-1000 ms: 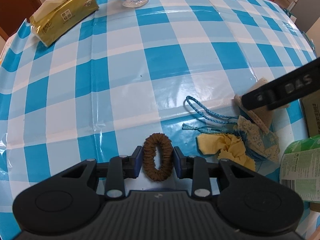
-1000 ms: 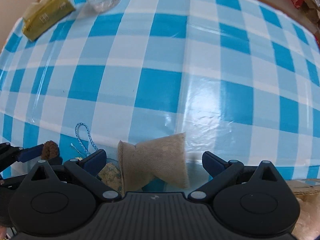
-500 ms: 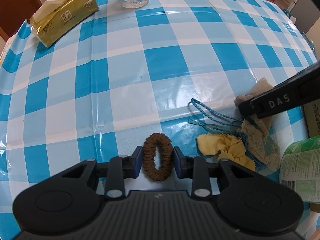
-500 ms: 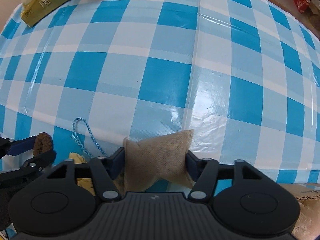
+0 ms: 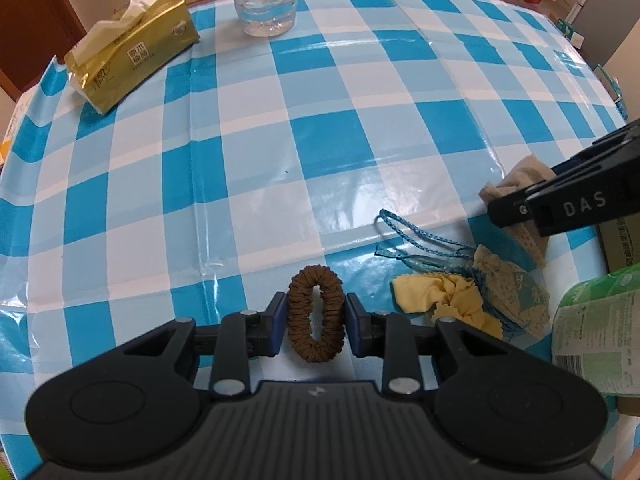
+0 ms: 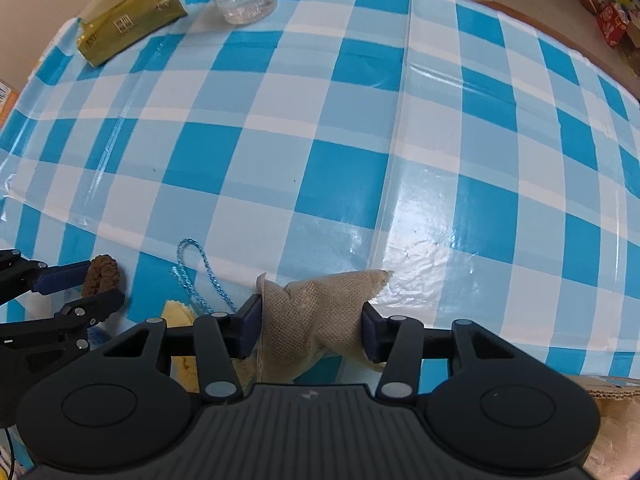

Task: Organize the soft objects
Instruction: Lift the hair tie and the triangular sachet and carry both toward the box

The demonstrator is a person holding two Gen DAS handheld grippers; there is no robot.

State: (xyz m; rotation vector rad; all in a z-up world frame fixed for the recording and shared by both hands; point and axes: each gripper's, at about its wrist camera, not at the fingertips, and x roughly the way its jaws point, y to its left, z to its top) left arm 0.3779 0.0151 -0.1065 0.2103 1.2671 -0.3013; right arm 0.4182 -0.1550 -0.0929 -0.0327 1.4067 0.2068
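Soft objects are gathered near the front edge of the checked tablecloth (image 5: 332, 148): a brown scrunchie (image 5: 316, 314), a yellow cloth (image 5: 444, 300), a patterned drawstring pouch (image 5: 512, 288) with its blue cord (image 5: 412, 232), and a beige mesh sachet (image 6: 320, 312). The scrunchie is pinched between the fingers of the left gripper (image 5: 316, 320), and the sachet is squeezed, creased in the middle, by the right gripper (image 6: 312, 328). The grasping step is judged complete for both. A lift clear of the pile is called for next, taken slowly so that the cord is not dragged along. A tissue pack (image 5: 132, 52) and a water bottle (image 5: 266, 4) stand well apart at the far edge.
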